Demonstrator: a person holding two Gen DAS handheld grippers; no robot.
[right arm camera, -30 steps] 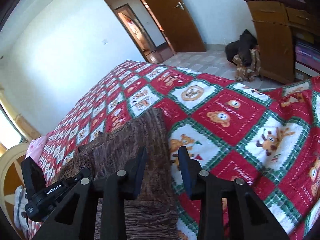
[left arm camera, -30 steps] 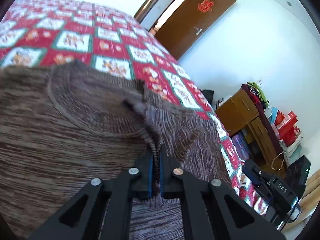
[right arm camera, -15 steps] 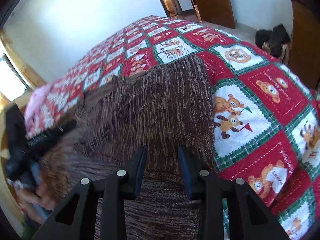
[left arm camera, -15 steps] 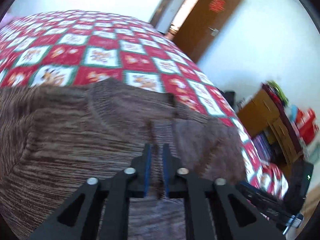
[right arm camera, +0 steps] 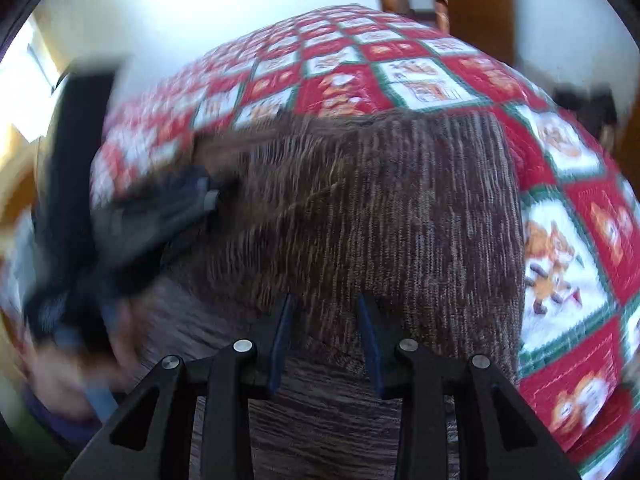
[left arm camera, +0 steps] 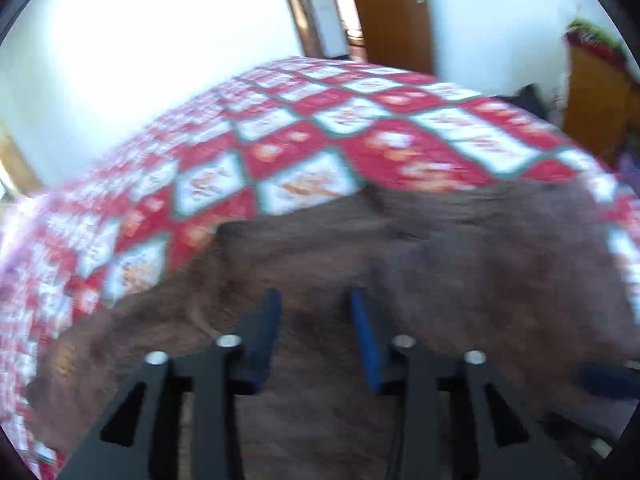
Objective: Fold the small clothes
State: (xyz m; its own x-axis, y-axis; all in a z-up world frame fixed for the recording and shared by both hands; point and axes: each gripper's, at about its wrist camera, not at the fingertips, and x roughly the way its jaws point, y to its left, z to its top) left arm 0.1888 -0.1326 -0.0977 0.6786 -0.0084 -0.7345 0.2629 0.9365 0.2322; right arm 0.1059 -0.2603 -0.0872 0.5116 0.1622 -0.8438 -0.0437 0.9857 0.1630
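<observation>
Sweater (right arm camera: 400,208) (brown knit) on quilted bed (right arm camera: 352,80)

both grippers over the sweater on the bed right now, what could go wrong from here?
1. The left gripper has just been opening, with no knit between its pads. The fold of the brown sweater it let go may spring back.
2. The right gripper hangs open above the sweater, close to the left one; they could collide.
3. Both views are blurred, so the next pinch may catch the quilt instead.
</observation>
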